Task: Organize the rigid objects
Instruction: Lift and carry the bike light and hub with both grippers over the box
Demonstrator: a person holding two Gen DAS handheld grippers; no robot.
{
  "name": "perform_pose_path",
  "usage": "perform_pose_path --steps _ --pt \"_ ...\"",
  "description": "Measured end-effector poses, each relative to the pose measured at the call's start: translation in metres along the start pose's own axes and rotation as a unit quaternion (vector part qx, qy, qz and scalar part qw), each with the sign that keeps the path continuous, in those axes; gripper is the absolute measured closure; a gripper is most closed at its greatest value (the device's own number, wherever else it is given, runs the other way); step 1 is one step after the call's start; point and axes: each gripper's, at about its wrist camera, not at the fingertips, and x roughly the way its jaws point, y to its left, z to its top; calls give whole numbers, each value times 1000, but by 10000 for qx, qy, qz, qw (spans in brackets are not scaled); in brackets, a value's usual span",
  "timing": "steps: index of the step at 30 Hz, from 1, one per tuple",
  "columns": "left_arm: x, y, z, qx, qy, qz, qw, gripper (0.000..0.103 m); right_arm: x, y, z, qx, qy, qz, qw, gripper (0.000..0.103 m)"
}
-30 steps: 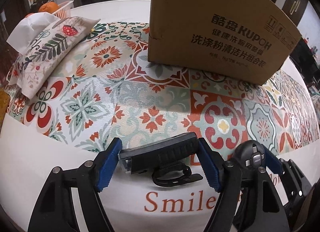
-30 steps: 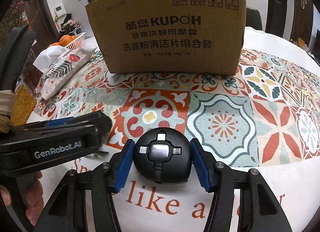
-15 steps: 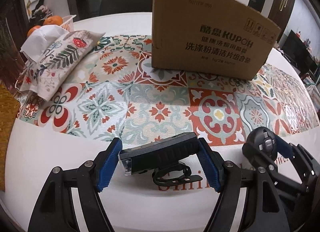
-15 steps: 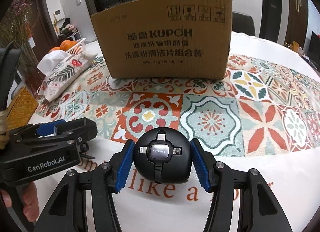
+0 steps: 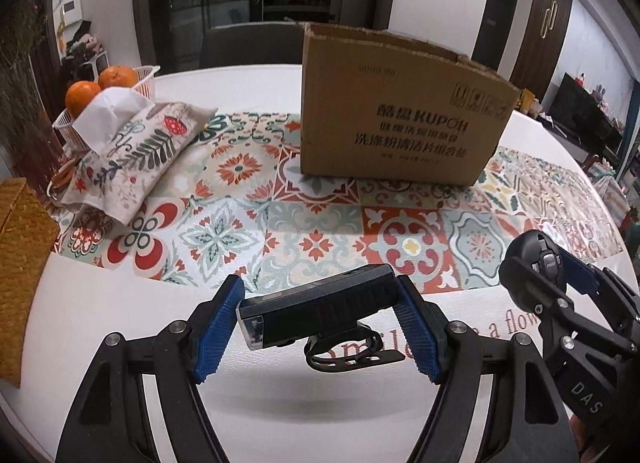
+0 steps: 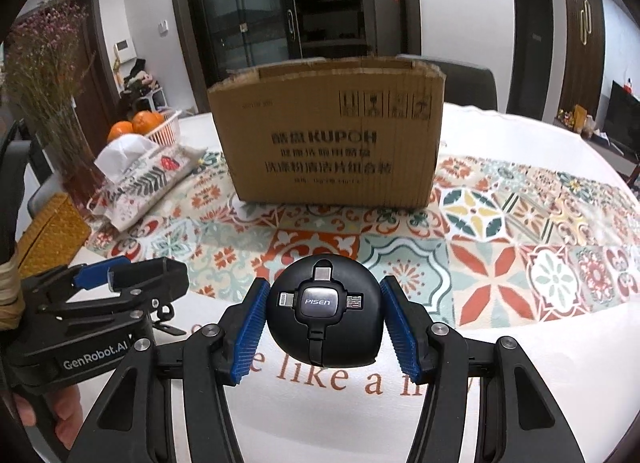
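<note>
Two grippers, one item each: the left gripper clamps a black bike light held off the table, long axis crosswise, lens end toward 9 o'clock, its strap mount partly hidden beneath. The right gripper clamps one round black cable reel, connector face toward the camera. At 12 o'clock stands one cardboard box, interior unseen; at 10 o'clock, one tissue pouch and two oranges.

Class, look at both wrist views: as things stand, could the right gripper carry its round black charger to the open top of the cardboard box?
Probably yes. The right gripper is shut on the round black charger, and only bare patterned tablecloth lies before the cardboard box. It would need to rise above the box's rim first.
</note>
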Motion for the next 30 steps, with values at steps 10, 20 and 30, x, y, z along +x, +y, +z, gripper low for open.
perform_pose_path --steps 10,20,30 --pt "-27 -3 9 49 -377 -80 9992 28 -27 2 14 -6 -393 -44 9992 46" --pt "-47 -7 32 92 -762 -179 9969 28 -44 2 34 19 -763 -44 9971 46" --pt "-51 -7 60 57 -1006 -255 9946 28 -52 -1 63 64 -1098 -63 9939 46"
